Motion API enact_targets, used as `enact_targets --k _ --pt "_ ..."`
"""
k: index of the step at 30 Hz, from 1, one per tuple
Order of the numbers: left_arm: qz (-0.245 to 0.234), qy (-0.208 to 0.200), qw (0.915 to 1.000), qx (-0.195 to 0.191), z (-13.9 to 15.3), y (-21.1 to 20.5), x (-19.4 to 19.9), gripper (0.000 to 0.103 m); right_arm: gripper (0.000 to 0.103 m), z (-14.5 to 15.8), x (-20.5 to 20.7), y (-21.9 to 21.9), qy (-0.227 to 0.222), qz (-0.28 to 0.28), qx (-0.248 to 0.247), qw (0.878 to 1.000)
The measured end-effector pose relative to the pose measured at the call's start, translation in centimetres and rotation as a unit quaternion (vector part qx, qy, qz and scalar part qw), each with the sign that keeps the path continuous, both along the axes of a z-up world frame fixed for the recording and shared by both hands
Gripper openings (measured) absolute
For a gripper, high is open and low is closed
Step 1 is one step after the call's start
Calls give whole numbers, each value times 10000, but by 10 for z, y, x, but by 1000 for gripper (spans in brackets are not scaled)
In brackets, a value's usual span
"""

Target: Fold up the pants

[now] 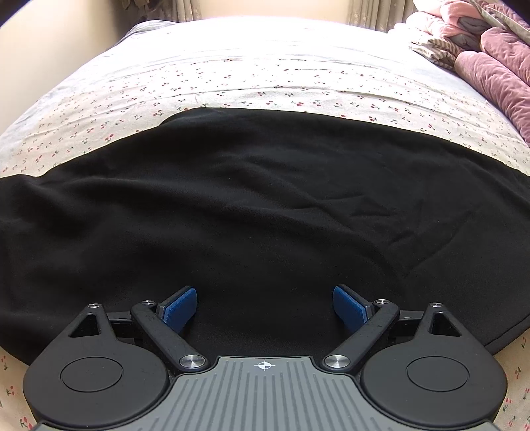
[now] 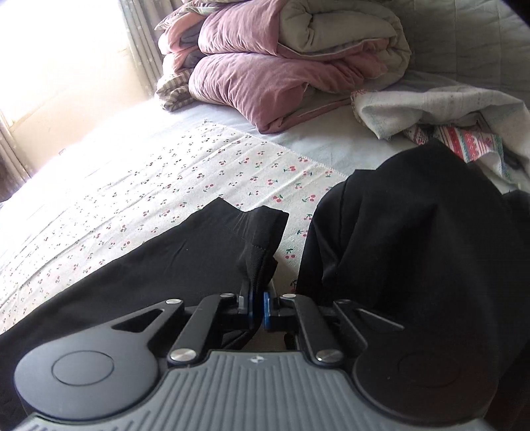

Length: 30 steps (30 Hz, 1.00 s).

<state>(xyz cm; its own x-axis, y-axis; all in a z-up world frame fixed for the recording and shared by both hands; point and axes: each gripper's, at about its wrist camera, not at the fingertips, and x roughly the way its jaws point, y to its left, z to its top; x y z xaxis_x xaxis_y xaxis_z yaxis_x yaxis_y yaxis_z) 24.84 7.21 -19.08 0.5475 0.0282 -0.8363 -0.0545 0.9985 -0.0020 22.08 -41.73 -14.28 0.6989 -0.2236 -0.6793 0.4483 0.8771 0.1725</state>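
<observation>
No containers or readable labels here. Black pants (image 1: 251, 205) lie spread across the cherry-print sheet (image 1: 232, 89) on the bed. Left gripper (image 1: 265, 305) hovers over the fabric w/ jaws wide apart, nothing between them. Right gripper (image 2: 257, 310) is clamped tight on a bunched edge of the pants. Pink quilt (image 2: 265, 66) is piled further back.

A big bed (image 1: 265, 83) fills the room, with a cherry sheet (image 2: 185, 172) on it. Far off, curtains (image 1: 367, 13) hang by what may be a bright window (image 2: 49, 49). Pink and purple quilts (image 2: 281, 63) are piled at the right.
</observation>
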Motion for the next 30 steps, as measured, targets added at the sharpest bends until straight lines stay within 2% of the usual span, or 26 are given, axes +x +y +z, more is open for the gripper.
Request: enact_targets --k 3,5,7,12,22,30 --pt "-9 2 10000 -4 0 1 1 91 0 5 0 18 129 267 -790 9964" --pt "-2 -2 10000 19 0 0 1 91 0 7 -2 35 196 563 -1466 9874" --pt "2 -7 10000 36 0 -2 2 92 0 11 -5 49 197 709 -1767 9815" --pt "18 -29 10000 69 0 -4 2 92 0 20 -13 65 254 919 -2068 9737" --pt "15 -38 10000 8 2 -1 2 92 0 20 -10 82 259 1126 -2195 9688" --pt "530 -129 9981 -280 9 34 8 92 0 26 -1 98 84 1072 -2203 9695"
